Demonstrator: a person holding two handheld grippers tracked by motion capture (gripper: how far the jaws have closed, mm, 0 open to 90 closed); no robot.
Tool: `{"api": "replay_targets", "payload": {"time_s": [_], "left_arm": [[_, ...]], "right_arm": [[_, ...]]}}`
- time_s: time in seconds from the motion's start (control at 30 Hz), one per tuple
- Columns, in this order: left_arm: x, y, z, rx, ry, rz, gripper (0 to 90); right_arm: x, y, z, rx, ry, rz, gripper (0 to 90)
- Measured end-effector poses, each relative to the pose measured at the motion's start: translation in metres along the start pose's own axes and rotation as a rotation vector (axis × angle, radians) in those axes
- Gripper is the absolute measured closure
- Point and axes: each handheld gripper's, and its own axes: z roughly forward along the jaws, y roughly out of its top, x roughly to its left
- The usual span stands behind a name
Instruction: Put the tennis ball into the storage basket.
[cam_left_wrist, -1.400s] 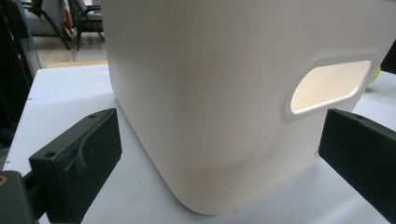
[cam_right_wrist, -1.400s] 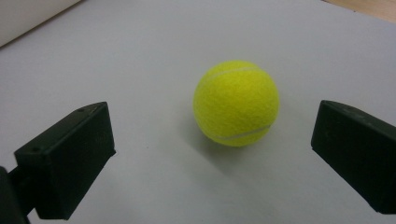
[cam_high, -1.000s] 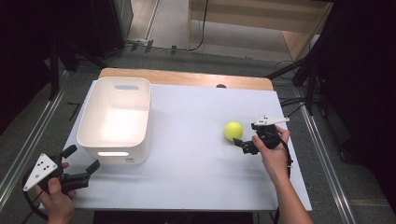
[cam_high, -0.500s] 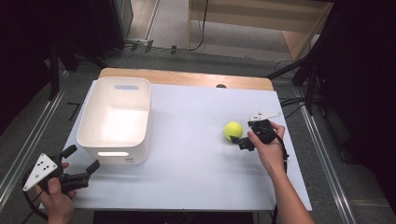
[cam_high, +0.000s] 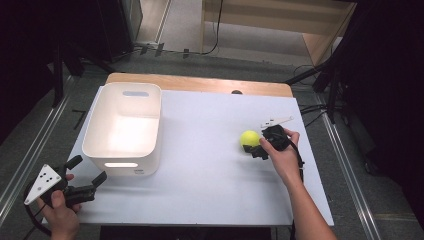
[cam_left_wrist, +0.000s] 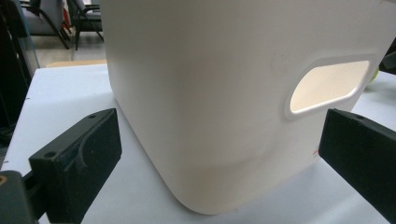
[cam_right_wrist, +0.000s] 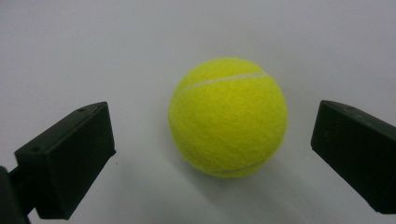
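The tennis ball (cam_high: 249, 138) is seen near the table (cam_high: 210, 190)'s right edge, between the spread jaws of the right gripper (cam_high: 258, 150), untouched. The left gripper (cam_high: 86, 176) is held agape at the near-left corner, beside the white bin (cam_high: 125, 150). Bare tabletop is left between them.

In the high view the person's right hand (cam_high: 280, 155) is covering most of the right gripper (cam_high: 257, 148), so the jaws' spread is hard to read there. The tennis ball (cam_high: 249, 138) is hiding its own contact with the table (cam_high: 210, 180).

In the left gripper view the white bin (cam_left_wrist: 224, 93) is running off the top edge, its rim cut away; the right jaw is cropped by the right edge. A green sliver at the far right edge is too small to identify.

In the right gripper view both jaws are being cut by the lower edge. The ball's (cam_right_wrist: 228, 116) underside is lying in shadow.
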Motion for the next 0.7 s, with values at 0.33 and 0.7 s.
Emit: {"api": "replay_targets", "payload": {"time_s": [0.33, 0.7], "left_arm": [[0.0, 0.0, 0.0, 0.0, 0.0, 0.0, 0.0], [0.0, 0.0, 0.0, 0.002, 0.001, 0.001, 0.0]], "right_arm": [[-0.002, 0.001, 0.008, 0.022, -0.004, 0.011, 5.1], [-0.003, 0.002, 0.017, 0.059, -0.022, 0.025, 11.4]]}}
